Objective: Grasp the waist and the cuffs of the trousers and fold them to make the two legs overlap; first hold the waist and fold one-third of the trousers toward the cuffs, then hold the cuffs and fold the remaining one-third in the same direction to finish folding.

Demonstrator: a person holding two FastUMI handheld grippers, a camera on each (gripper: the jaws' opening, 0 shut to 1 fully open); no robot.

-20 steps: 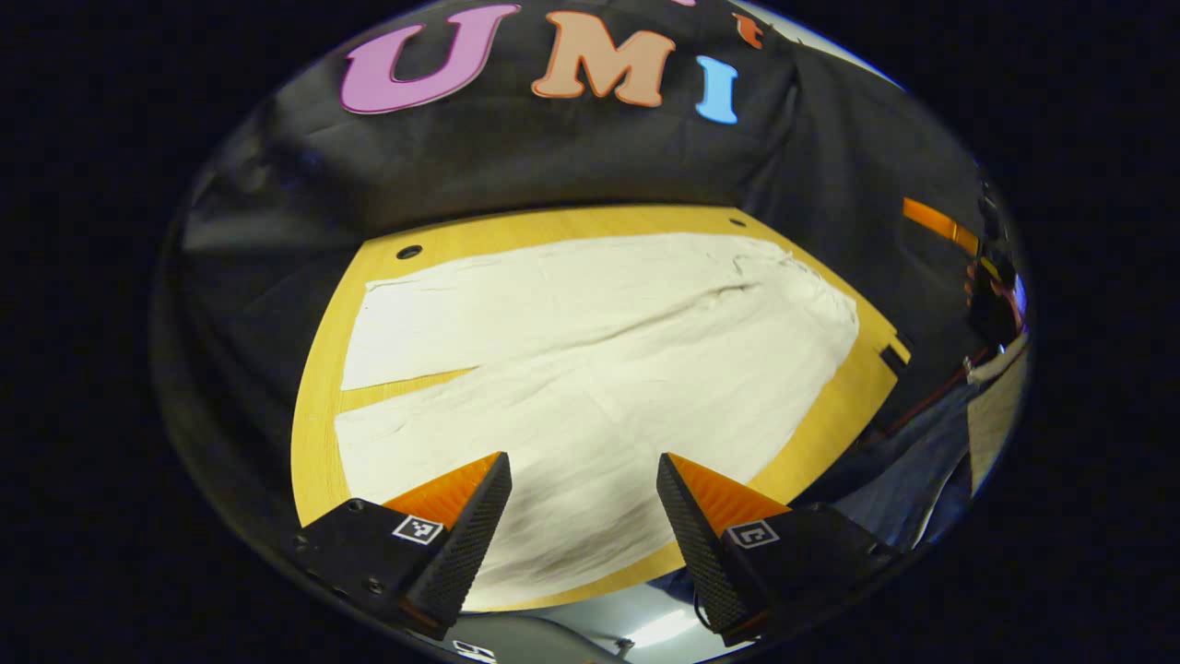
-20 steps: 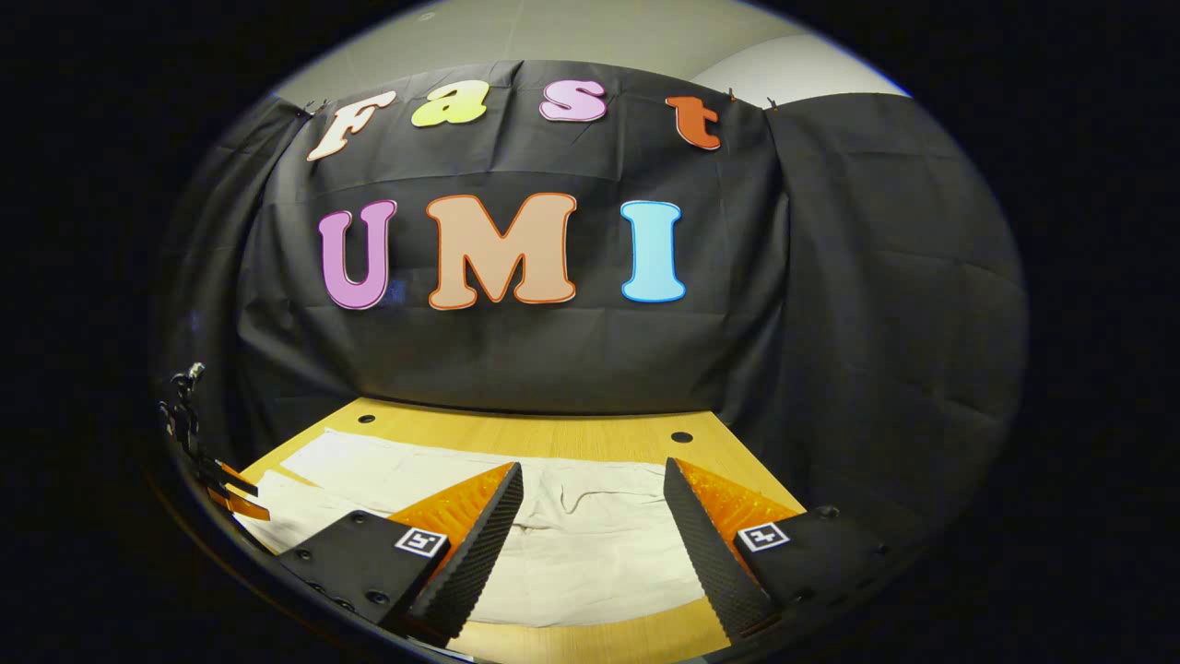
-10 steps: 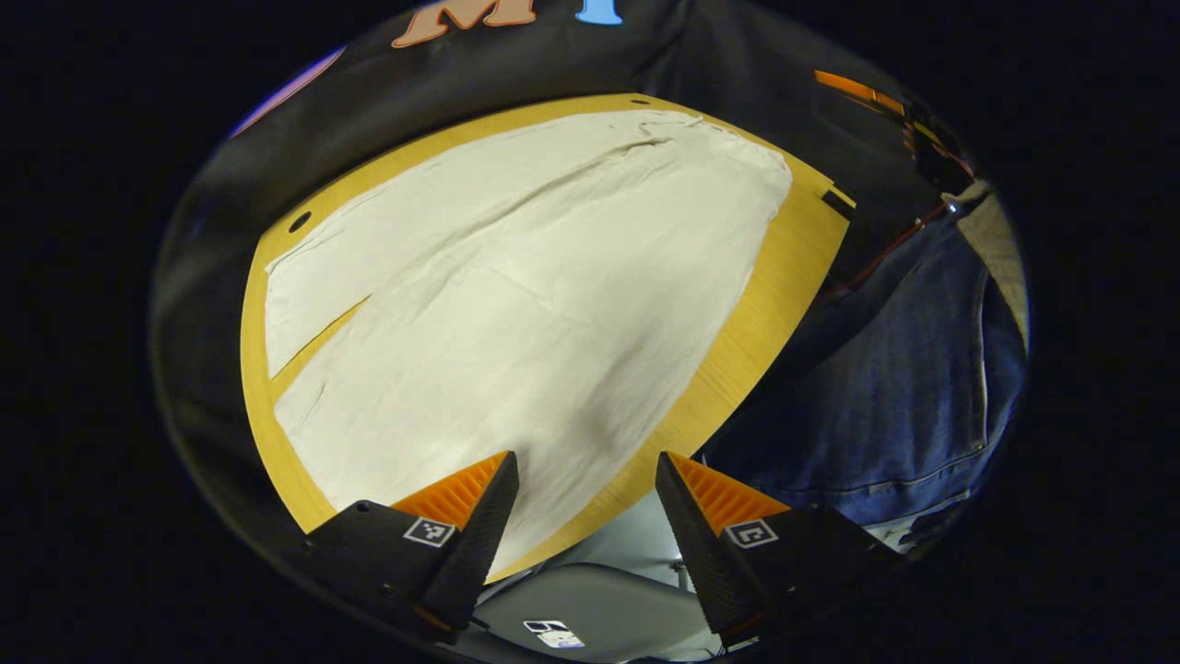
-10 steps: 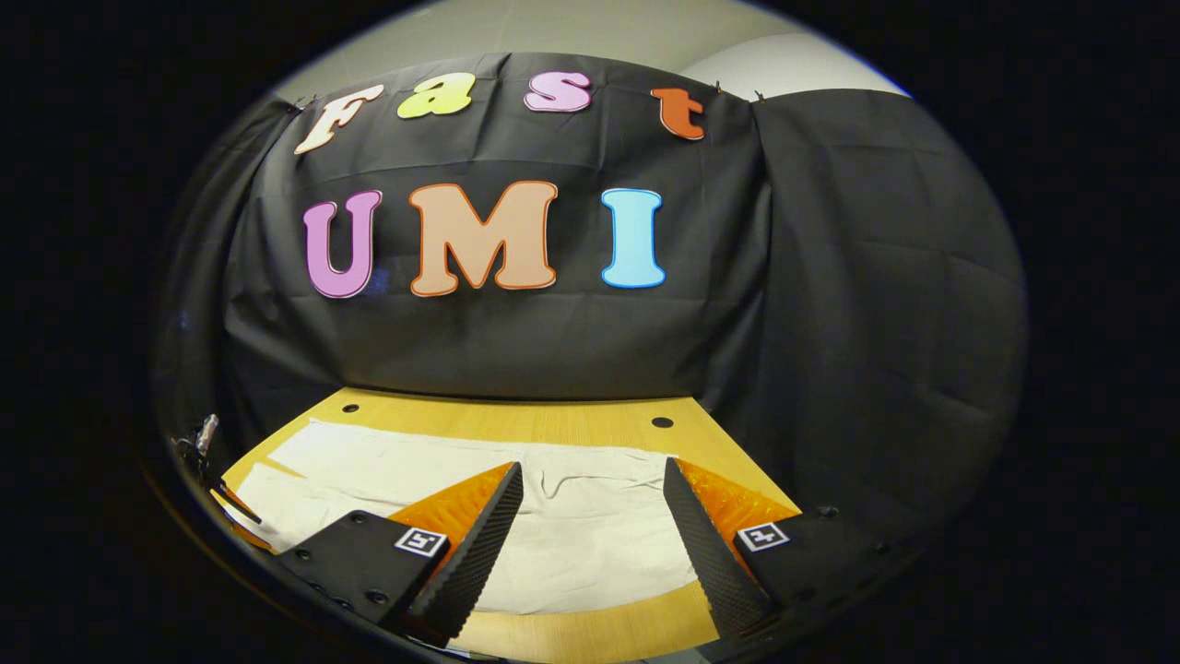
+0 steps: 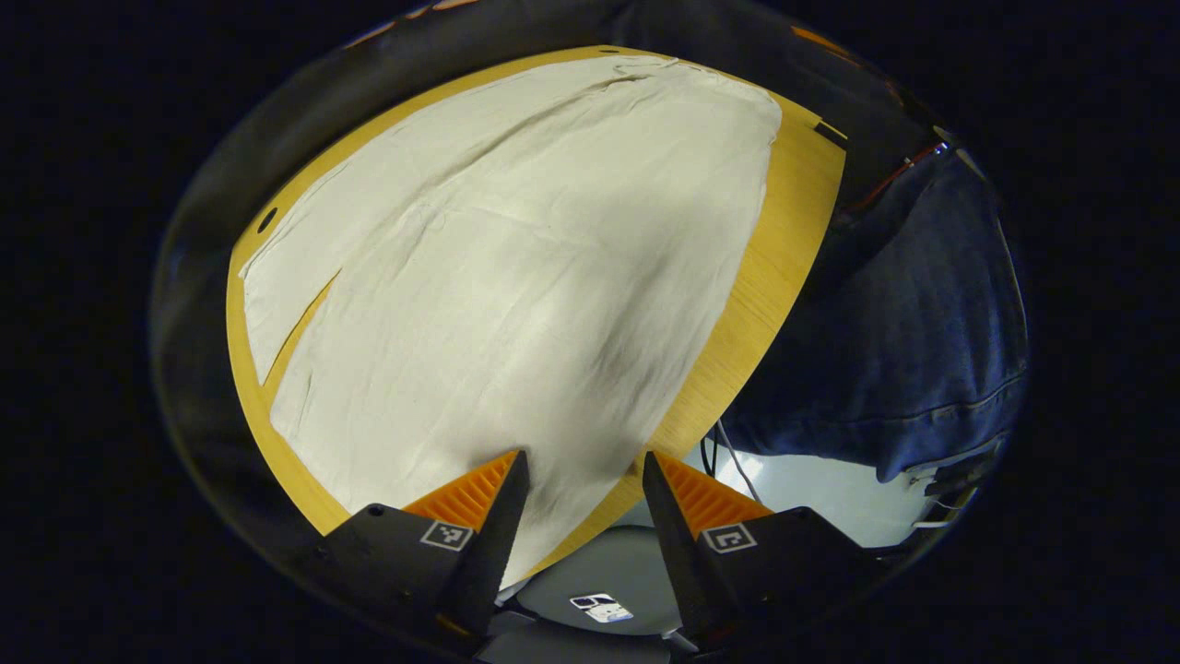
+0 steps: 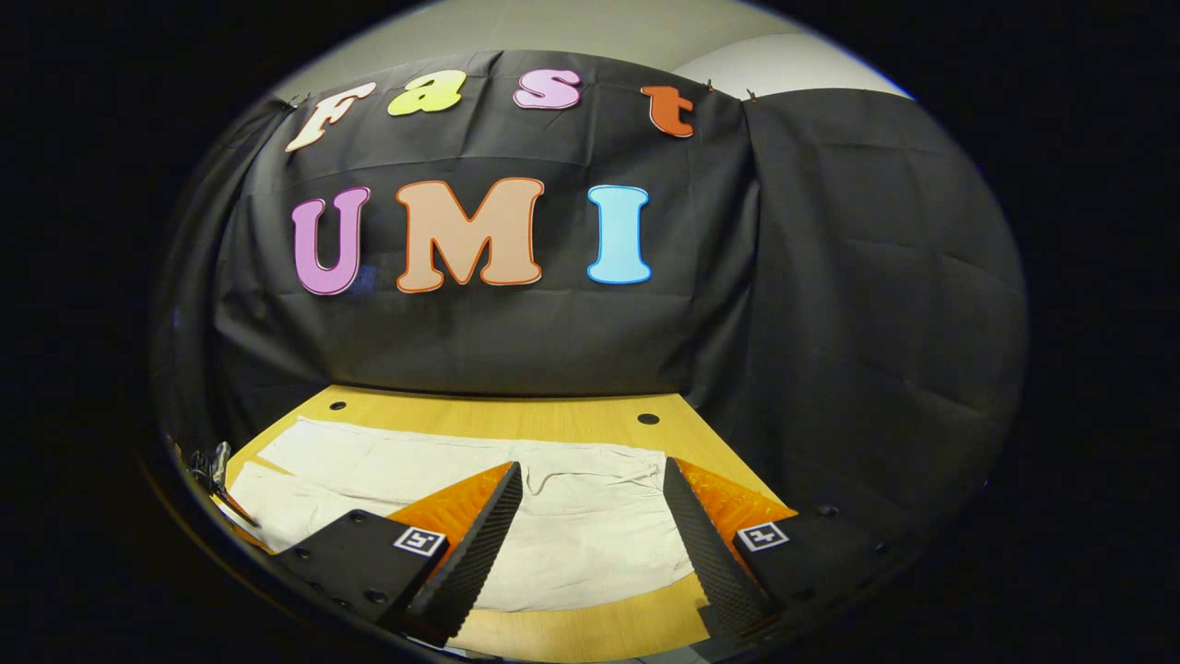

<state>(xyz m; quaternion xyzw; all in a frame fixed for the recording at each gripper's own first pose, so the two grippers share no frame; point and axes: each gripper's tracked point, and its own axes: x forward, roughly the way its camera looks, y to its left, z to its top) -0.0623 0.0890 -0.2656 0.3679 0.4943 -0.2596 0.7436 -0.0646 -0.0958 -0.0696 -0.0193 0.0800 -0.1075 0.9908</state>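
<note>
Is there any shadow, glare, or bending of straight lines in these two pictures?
Left gripper view: a soft shadow on the trousers, glare on the floor, the table edge bowed. Right gripper view: even light, sharp, the table edge bowed less.

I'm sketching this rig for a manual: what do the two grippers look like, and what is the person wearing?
Each gripper, left gripper and right gripper, has two wedge-shaped fingers with ribbed outer faces on black blocks bearing square black-and-white markers. The person wears blue denim.
</note>
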